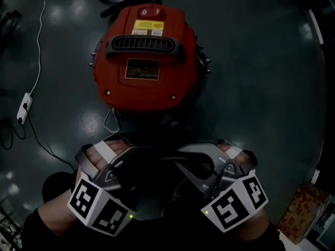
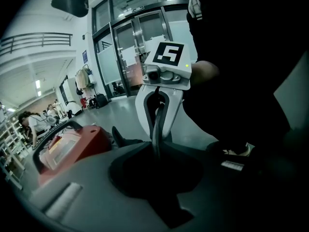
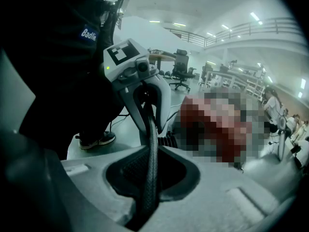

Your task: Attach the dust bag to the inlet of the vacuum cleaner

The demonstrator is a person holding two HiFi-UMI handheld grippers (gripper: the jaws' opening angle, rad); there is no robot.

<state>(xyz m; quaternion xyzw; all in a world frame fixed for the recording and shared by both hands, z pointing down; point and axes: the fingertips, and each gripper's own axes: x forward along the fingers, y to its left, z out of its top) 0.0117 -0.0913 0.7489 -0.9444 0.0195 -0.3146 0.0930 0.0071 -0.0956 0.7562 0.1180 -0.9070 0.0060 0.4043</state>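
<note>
A dark, glossy floor (image 1: 261, 61) is seen in the head view, and pale spots of light are mirrored on it. A thin white cable (image 1: 40, 51) is laid across it to a power strip (image 1: 23, 107) at the left, and a box (image 1: 303, 213) is set at the lower right. In the left gripper view, tall glass doors (image 2: 145, 42) are shown beside a railed balcony (image 2: 34, 40). In the right gripper view, an office chair (image 3: 182, 64) and long tables (image 3: 236, 76) are lit by ceiling lights (image 3: 166, 23).
</note>
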